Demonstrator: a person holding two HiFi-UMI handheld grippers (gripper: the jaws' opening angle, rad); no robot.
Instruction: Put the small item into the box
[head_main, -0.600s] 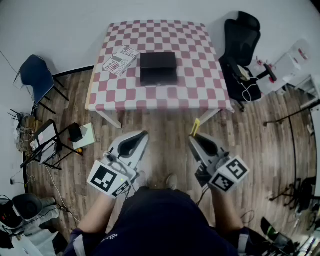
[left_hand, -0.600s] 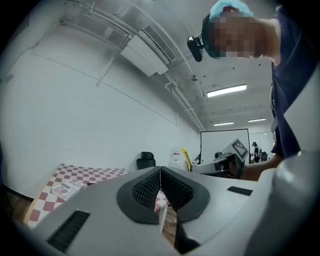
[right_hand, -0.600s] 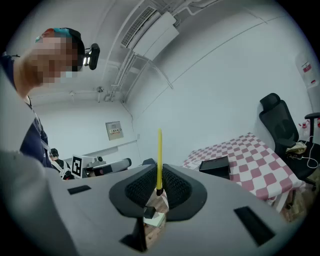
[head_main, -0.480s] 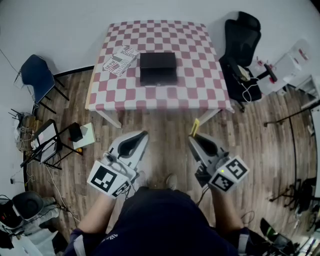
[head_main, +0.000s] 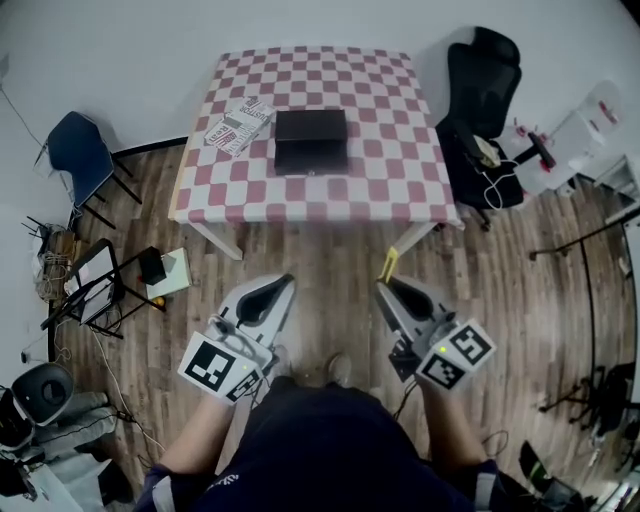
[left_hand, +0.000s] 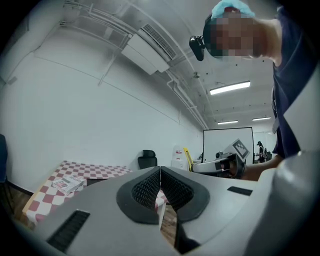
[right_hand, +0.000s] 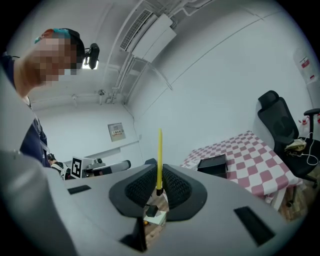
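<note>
A black box (head_main: 311, 140) lies closed on the red-and-white checked table (head_main: 320, 190), far ahead of both grippers. My right gripper (head_main: 383, 283) is shut on a thin yellow stick (head_main: 389, 262), which pokes out past the fingertips. In the right gripper view the yellow stick (right_hand: 160, 155) stands upright between the pads of the right gripper (right_hand: 159, 189), with the box (right_hand: 212, 165) beyond it on the table (right_hand: 250, 160). My left gripper (head_main: 288, 280) is shut and holds nothing; its pads meet at the tips of the left gripper (left_hand: 160, 170). Both are held level over the wooden floor.
Printed packets (head_main: 238, 123) lie left of the box. A black office chair (head_main: 480, 85) stands right of the table, a blue chair (head_main: 75, 150) left of it. Clutter with a stand (head_main: 95, 285) sits on the floor at left. Cables and gear line the right side.
The head view has shifted a little, so both grippers sit slightly lower in it. The yellow stick stays in the right gripper; the left stays shut.
</note>
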